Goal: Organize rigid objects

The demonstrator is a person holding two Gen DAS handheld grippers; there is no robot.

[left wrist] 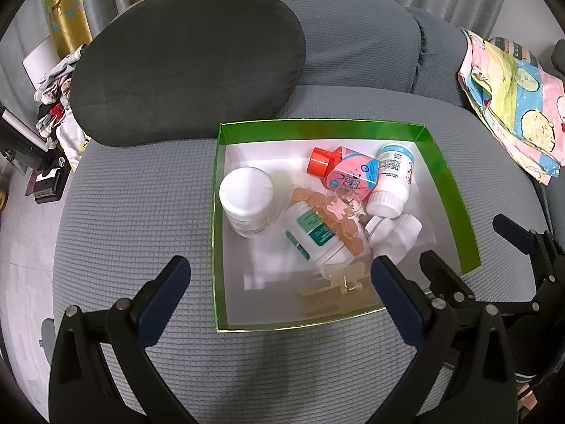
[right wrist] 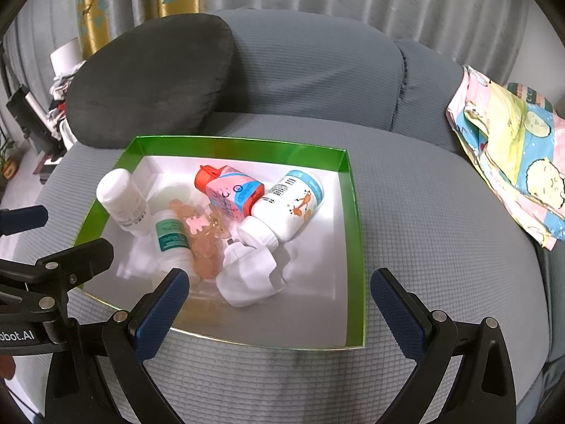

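A green-rimmed white box [left wrist: 455, 205] [right wrist: 355, 233] sits on a grey sofa seat. Inside lie a white jar [left wrist: 247, 201] [right wrist: 122, 198], a white bottle with a teal label [left wrist: 314, 236] [right wrist: 171, 235], a pink carton with a red cap [left wrist: 349, 173] [right wrist: 233, 194], a white bottle with a blue band [left wrist: 390, 180] [right wrist: 289, 208], a pink translucent hair clip [left wrist: 335, 219] [right wrist: 204, 243] and a white plug [left wrist: 395, 233] [right wrist: 247, 275]. My left gripper [left wrist: 280, 293] is open above the box's near left edge. My right gripper [right wrist: 279, 300] is open above the box's near edge; it also shows in the left wrist view [left wrist: 469, 240].
A dark grey cushion [left wrist: 187, 60] [right wrist: 152, 77] leans on the sofa back behind the box. A patterned cloth [left wrist: 512, 102] [right wrist: 512, 148] lies at the right. Clutter sits on the floor at left [left wrist: 53, 106]. Curtains hang behind.
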